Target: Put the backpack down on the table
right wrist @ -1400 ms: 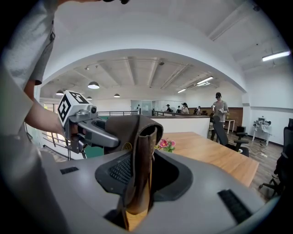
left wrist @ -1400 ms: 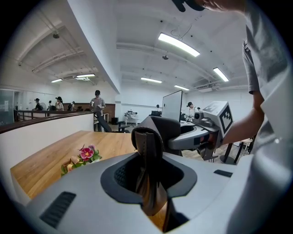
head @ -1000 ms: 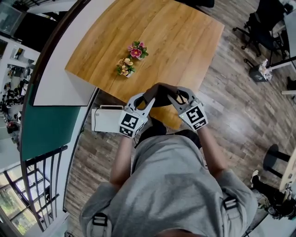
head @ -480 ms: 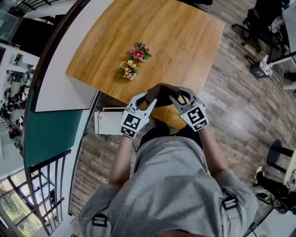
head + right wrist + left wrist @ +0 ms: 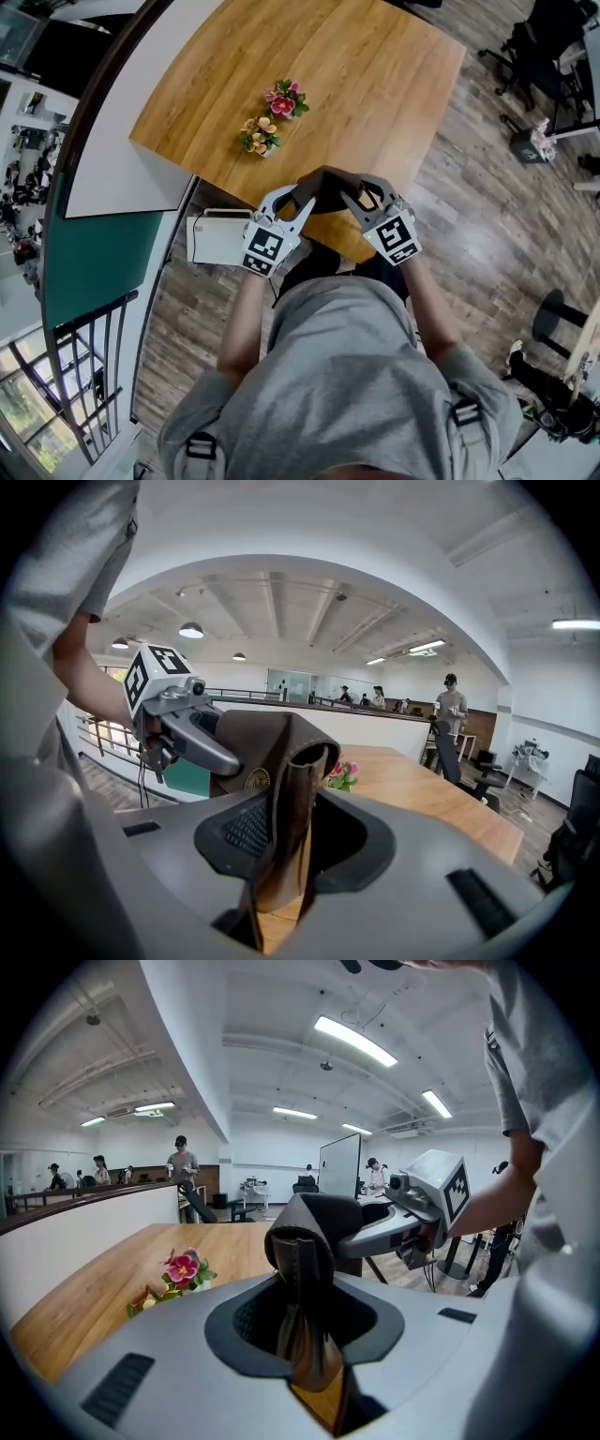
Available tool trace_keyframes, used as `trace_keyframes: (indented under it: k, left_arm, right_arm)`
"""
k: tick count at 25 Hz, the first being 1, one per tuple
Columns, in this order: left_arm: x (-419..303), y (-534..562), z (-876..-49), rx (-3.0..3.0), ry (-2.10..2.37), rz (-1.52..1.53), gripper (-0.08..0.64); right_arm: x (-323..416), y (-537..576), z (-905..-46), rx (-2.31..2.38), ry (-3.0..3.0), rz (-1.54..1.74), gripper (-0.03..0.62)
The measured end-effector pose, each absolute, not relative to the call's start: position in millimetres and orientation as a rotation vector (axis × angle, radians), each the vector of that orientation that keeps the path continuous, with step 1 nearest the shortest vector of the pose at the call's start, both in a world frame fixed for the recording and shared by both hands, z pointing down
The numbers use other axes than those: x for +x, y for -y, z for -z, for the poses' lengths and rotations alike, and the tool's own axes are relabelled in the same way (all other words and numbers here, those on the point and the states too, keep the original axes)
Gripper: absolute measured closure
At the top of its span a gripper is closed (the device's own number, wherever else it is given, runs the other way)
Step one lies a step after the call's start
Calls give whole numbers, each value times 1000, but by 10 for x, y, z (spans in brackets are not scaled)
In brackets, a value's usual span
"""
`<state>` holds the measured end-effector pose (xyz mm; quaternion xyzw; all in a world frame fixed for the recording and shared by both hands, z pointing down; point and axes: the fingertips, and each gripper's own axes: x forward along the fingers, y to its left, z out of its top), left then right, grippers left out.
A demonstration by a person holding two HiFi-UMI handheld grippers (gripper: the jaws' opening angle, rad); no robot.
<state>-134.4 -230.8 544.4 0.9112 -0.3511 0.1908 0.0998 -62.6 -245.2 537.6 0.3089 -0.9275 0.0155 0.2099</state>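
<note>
A dark brown leather backpack hangs between my two grippers over the near edge of the wooden table. My left gripper is shut on a leather strap at the bag's left side. My right gripper is shut on the strap at its right side. In the left gripper view the backpack bulges just past the jaws, with the right gripper beyond it. The right gripper view shows the backpack and the left gripper behind it. Whether the bag's bottom touches the table is hidden.
Two small pots of flowers stand on the table beyond the bag. A white box sits on the floor left of the table's corner. Office chairs stand at the upper right, and a railing runs at the lower left.
Both grippers have sunk a little with the backpack between them. Their grips on the straps are unchanged.
</note>
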Motion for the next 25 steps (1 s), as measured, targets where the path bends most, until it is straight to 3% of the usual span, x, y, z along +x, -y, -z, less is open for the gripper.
trace_keyframes:
  k: [25]
  left_arm:
    - [-1293,2498,-6138,2625,997,-724,443]
  right_arm:
    - [-577,2654,-6063,758,2494,-14,463]
